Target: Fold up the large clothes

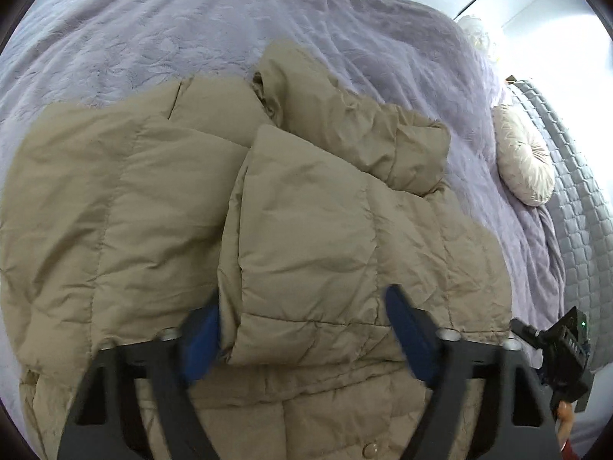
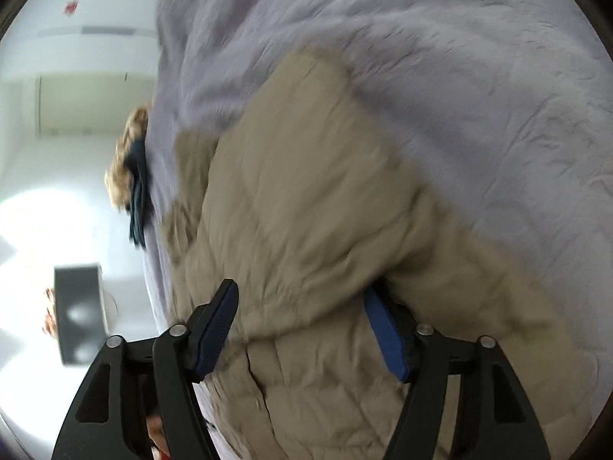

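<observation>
Both released claws, left (image 1: pixel 302 329) and right (image 2: pixel 302 329), straddle the tan puffer jacket (image 1: pixel 306 211).

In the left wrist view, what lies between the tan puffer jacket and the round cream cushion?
Only bare lavender bedspread separates the jacket from the cushion, as the left wrist view shows.

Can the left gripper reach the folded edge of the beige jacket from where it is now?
Probably yes. The left gripper is open and already straddles the folded edge of the beige jacket; nothing lies between them.
</observation>
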Action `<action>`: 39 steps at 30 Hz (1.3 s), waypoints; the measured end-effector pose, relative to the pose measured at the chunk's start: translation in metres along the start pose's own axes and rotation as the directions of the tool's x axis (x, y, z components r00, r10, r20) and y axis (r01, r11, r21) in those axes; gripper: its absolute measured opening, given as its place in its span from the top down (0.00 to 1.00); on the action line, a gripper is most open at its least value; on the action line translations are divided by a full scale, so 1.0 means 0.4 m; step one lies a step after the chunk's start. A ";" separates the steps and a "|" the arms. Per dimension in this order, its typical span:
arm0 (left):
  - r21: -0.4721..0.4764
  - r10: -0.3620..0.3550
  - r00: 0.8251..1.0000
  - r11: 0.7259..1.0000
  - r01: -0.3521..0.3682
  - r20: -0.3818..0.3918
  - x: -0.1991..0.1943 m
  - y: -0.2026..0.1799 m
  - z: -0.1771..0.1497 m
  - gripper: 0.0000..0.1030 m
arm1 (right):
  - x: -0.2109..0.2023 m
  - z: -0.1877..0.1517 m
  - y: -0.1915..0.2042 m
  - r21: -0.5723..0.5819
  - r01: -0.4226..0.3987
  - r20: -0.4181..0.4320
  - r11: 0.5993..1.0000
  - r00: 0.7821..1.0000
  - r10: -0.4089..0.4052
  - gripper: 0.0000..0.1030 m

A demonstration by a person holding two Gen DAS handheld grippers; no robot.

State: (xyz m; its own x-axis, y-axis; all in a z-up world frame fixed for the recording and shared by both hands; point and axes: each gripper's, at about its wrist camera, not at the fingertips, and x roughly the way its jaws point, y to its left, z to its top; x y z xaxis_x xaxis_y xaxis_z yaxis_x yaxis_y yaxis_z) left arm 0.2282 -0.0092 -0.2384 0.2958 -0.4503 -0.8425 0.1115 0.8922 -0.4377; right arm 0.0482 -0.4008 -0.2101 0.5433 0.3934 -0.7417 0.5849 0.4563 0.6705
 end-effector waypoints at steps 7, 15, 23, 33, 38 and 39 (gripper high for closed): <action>-0.062 0.015 0.999 0.998 -0.012 0.047 -0.042 0.034 -0.048 0.84 | 0.055 0.041 0.010 -0.012 0.083 0.012 0.997 0.997 -0.082 0.89; -0.036 0.111 0.994 0.993 -0.110 0.011 -0.041 0.068 -0.096 0.83 | 0.102 0.025 -0.002 -0.055 0.106 -0.005 0.993 0.994 -0.106 0.89; 0.016 0.289 0.956 0.957 -0.291 0.055 -0.159 0.098 -0.091 0.83 | 0.011 -0.029 0.059 -0.247 0.144 -0.047 0.958 0.986 -0.160 0.56; 0.013 0.169 0.980 0.985 -0.172 0.109 -0.126 -0.014 0.014 0.83 | -0.067 0.123 0.150 -0.350 0.245 0.200 0.904 0.962 -0.184 0.75; 0.038 0.226 0.970 0.972 -0.230 0.083 -0.026 -0.025 0.037 0.83 | 0.029 0.201 0.188 -0.410 0.189 0.133 0.892 0.980 -0.146 0.77; 0.032 0.234 0.969 0.971 -0.237 0.076 -0.015 -0.018 0.034 0.83 | 0.050 0.206 0.185 -0.424 0.218 0.136 0.879 0.975 -0.176 0.77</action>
State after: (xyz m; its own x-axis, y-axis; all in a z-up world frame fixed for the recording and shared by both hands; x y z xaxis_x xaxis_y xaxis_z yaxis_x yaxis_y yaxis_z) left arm 0.2386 -0.0125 -0.2260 0.3849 -0.2248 -0.8952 0.0683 0.9742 -0.2153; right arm 0.1518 -0.4248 -0.1740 0.5086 0.1949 -0.8387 0.3775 0.8249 0.4207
